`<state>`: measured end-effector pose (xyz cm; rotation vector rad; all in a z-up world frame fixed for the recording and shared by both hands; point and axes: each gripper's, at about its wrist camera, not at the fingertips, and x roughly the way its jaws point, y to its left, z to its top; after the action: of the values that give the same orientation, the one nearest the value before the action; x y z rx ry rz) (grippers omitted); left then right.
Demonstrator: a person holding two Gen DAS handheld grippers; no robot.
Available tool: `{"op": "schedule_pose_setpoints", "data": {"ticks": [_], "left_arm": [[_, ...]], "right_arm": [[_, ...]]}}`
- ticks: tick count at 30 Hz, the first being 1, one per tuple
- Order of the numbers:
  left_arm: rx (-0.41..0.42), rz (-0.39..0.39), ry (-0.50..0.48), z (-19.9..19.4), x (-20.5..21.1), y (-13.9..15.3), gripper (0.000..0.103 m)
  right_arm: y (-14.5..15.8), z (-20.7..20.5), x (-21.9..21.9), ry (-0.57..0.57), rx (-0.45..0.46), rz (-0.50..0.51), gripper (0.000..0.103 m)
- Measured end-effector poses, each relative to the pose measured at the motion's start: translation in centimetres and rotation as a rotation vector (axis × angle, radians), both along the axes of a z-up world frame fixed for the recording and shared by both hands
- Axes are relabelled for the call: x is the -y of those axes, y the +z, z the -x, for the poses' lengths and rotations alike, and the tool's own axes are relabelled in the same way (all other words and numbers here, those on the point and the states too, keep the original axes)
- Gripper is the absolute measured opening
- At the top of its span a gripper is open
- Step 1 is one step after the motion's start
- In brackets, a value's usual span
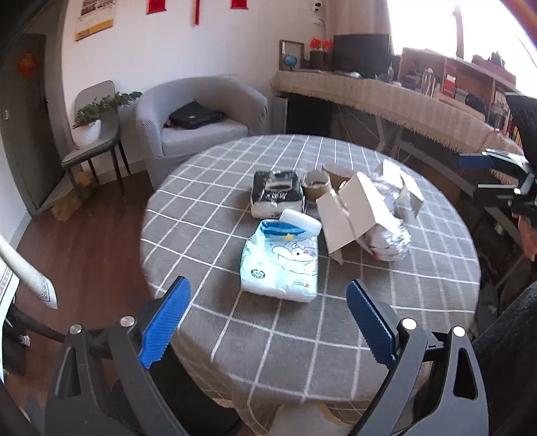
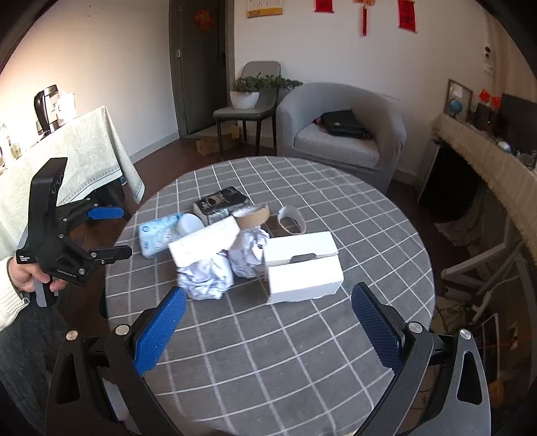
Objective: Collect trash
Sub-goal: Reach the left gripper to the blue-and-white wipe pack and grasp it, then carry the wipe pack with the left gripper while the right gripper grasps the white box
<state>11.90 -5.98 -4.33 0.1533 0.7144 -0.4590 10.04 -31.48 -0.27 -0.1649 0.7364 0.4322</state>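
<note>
very little text can be read here. the blue tissue pack (image 1: 280, 260) on the counter (image 1: 419, 268) has a small round label near its lower left corner; it seems to show the number 100, but it is blurred. the black pack (image 1: 277, 196) behind it carries white letters, too smeared to read. the left gripper (image 2: 104, 231), seen from the right wrist view, has a white label on the handle and grey raised letters on the body, both too small to read. the red hangings (image 2: 406, 15) and the yellow calendar (image 1: 94, 23) on the wall show marks that stay illegible.
</note>
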Motion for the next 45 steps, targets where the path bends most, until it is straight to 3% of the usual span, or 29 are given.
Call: {"op": "schedule_pose_setpoints", "data": {"ticks": [3, 8, 12, 15, 21, 25, 31, 35, 39, 45], "left_arm": [[-0.022, -0.043, -0.013, -1.2, 0.9, -1.3, 0.096], [-0.039, -0.043, -0.015, -2.5, 1.5, -2.3, 0.093], [-0.055, -0.056, -0.021, -3.1, 2.0, -2.4, 0.077], [-0.063, -0.043, -0.048, -3.1, 2.3, -2.2, 0.056], [-0.064, -0.029, -0.060, -2.6, 2.8, -1.9, 0.055], [-0.066, -0.010, -0.055, -2.7, 2.7, -1.5, 0.054], [-0.071, 0.030, -0.056, -2.4, 2.0, -0.7, 0.054], [-0.074, 0.027, -0.046, -2.2, 1.4, -0.6, 0.054], [-0.071, 0.037, -0.040, -2.1, 0.7, -0.4, 0.054], [-0.066, 0.053, -0.022, -2.0, -0.4, -0.2, 0.054]], "right_arm": [[-0.8, -1.4, 0.1, 0.024, -0.028, 0.006, 0.100], [-1.5, -3.6, 0.2, 0.040, -0.037, -0.014, 0.100], [-1.9, -5.1, 0.5, 0.044, -0.021, -0.020, 0.100], [-2.7, -5.9, 1.5, 0.032, -0.028, -0.052, 0.100], [-4.1, -6.8, 1.1, 0.063, -0.059, -0.052, 0.100], [-4.4, -6.8, -0.2, 0.072, -0.036, 0.029, 0.100], [-5.0, -7.4, 0.2, 0.064, -0.050, 0.019, 0.098], [-5.4, -8.0, 0.3, 0.060, -0.065, 0.022, 0.092], [-5.7, -8.3, 0.2, 0.065, -0.083, 0.027, 0.075], [-5.3, -8.2, 0.7, 0.050, -0.086, 0.011, 0.075]]}}
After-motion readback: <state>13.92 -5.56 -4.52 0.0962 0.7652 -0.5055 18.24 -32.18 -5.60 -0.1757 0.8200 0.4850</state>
